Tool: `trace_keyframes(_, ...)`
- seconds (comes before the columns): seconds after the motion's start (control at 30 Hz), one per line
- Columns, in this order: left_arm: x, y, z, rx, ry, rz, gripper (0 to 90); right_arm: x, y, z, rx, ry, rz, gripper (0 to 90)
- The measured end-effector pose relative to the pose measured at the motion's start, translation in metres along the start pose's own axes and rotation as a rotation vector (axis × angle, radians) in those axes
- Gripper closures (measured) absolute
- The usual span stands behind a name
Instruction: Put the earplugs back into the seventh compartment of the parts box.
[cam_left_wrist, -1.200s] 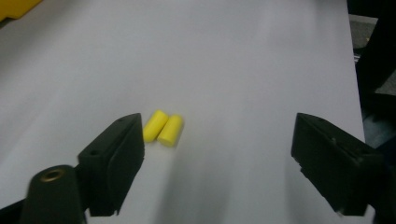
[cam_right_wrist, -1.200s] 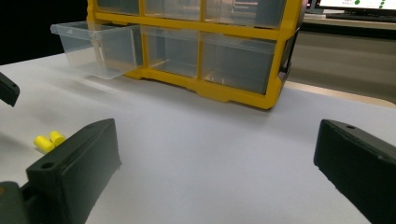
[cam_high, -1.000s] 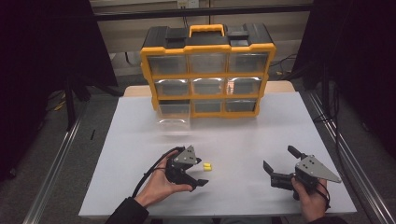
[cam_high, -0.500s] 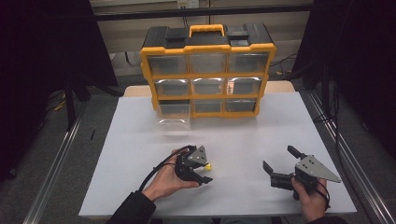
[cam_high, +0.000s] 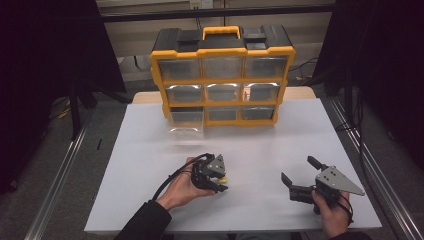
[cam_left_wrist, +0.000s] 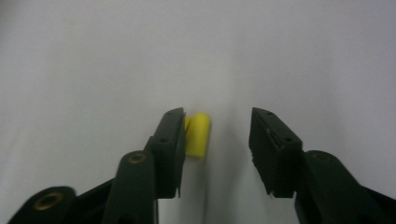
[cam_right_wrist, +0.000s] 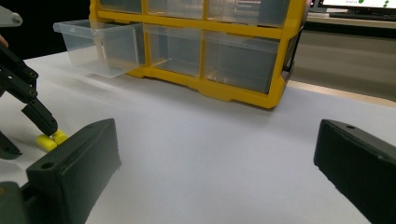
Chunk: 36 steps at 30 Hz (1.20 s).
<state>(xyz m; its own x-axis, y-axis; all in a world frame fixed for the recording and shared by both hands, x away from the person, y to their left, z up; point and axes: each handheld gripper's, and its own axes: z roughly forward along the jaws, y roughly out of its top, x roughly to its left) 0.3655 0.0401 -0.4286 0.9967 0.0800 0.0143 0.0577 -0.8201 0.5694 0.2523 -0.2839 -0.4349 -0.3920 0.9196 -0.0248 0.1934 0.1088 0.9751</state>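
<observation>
Table (cam_high: 150, 165) carries a yellow organizer (cam_high: 222, 75) with one clear drawer (cam_high: 186, 121) pulled out. Right gripper (cam_high: 300, 176) rests wide open. Left gripper (cam_high: 223, 176) has just been closing around the small yellow piece (cam_left_wrist: 199, 134), one pad touching, the other apart.

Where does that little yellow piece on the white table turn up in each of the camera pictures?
High view: the yellow piece lies low and centre-left, at the left gripper tips.
Left gripper view: the yellow piece sits mid-frame between the jaws, against the left one; they have just been closing.
Right gripper view: the yellow piece sits at the left edge, low.
Shared landmark: the yellow organizer, with its pulled-out clear drawer, in the high and right gripper views.
</observation>
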Motion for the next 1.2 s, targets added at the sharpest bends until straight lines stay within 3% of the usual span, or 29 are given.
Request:
trace_keyframes(0.17,0.006,0.001,0.002,0.034,0.011,0.012,66.0,0.000,0.000,0.000,0.000,0.002,0.002,0.0)
trace_keyframes(0.23,0.007,0.001,0.004,0.038,-0.016,0.015,70.4,0.000,0.000,0.000,0.000,0.001,0.002,0.0)
trace_keyframes(0.33,0.007,0.001,0.004,0.038,-0.016,0.014,75.8,0.000,0.000,0.000,-0.002,-0.001,-0.001,0.0)
trace_keyframes(0.63,0.010,0.001,0.004,0.045,-0.046,-0.011,80.2,0.000,0.000,0.000,0.000,0.002,0.001,0.0)
trace_keyframes(0.83,0.011,-0.002,0.003,0.020,-0.042,-0.037,81.8,0.000,0.000,0.000,-0.003,0.003,-0.002,0.0)
trace_keyframes(0.87,0.011,-0.003,0.002,0.011,-0.024,-0.040,81.8,0.000,0.000,0.000,-0.002,0.001,-0.003,0.0)
trace_keyframes(0.97,0.012,-0.003,-0.004,-0.015,-0.044,-0.048,81.8,0.000,0.000,-0.001,-0.002,0.002,-0.004,0.0)
trace_keyframes(1.0,0.012,-0.004,-0.006,-0.036,-0.024,-0.051,81.8,0.000,0.000,-0.001,-0.002,0.001,-0.003,0.0)
trace_keyframes(1.2,0.012,-0.009,-0.016,-0.098,-0.013,-0.080,81.8,0.000,0.000,-0.001,-0.003,0.003,-0.004,0.0)
